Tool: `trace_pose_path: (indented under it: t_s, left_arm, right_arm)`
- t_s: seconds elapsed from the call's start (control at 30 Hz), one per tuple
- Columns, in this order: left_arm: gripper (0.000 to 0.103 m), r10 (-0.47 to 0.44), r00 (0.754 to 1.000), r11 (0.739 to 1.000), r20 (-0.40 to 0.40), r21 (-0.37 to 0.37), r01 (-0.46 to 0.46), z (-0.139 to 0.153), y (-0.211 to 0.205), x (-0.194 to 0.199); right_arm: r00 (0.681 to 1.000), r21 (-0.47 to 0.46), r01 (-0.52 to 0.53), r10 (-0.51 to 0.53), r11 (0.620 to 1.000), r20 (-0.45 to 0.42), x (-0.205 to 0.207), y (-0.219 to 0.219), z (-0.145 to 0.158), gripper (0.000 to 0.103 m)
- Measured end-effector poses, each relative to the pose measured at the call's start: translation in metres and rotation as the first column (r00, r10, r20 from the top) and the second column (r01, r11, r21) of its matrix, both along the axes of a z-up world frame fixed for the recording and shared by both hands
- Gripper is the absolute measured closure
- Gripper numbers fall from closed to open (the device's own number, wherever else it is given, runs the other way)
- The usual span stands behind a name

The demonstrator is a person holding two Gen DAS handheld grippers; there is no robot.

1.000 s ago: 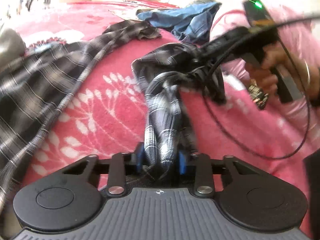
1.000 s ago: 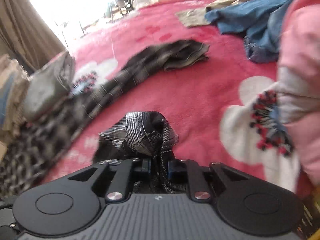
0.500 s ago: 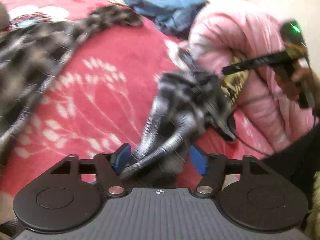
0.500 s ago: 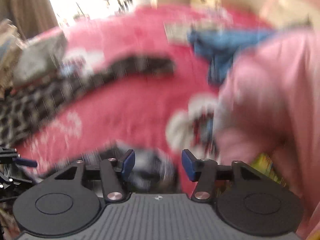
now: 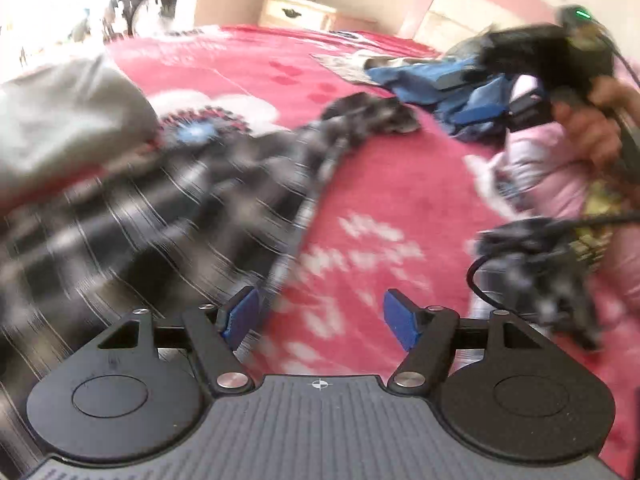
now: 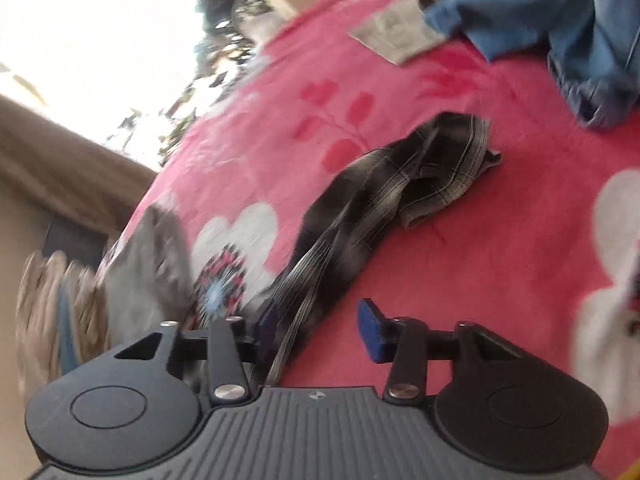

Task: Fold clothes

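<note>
Both tongs are spread apart and holding nothing. Left tongs (image 5: 320, 316) hover over the pink bed (image 5: 392, 184), with the plaid shirt (image 5: 168, 216) sprawled on the left, its edge right by the left blue pad. One sleeve stretches far toward the jeans (image 5: 452, 88). Right tongs (image 6: 318, 328) sit low over that same shirt (image 6: 384, 196), the fabric running between the pads from the left one. Grey garment (image 6: 148, 264) lies at the left, jeans (image 6: 560, 20) far right. It's pretty blurry overall.
</note>
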State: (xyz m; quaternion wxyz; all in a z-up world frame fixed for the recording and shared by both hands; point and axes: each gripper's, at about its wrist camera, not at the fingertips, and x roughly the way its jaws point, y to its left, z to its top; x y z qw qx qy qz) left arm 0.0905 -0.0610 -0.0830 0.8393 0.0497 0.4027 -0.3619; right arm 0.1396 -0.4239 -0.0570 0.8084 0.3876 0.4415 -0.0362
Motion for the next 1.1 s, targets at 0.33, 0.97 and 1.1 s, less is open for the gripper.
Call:
trace_pose_path:
  t_s: [0.33,0.97,1.1]
  left_arm:
    - [0.049,-0.053,0.99,0.984,0.131,0.177,0.03,-0.029,-0.033,0.014]
    - [0.098,-0.158,0.987,0.987,0.006,-0.018,0.158,-0.009,-0.009,-0.009]
    - [0.097,-0.164,0.981,0.986,-0.108,0.0,0.165,-0.028,-0.009,-0.001]
  right_arm:
    - [0.993,0.018,0.103,-0.102,0.995,-0.058,0.058,-0.013,-0.052,0.083]
    - [0.992,-0.169,0.09,-0.104,0.981,-0.072,-0.061,-0.012,-0.039,0.098]
    - [0.983,-0.229,0.062,-0.099,0.971,-0.155,-0.059,-0.021,-0.049,0.099]
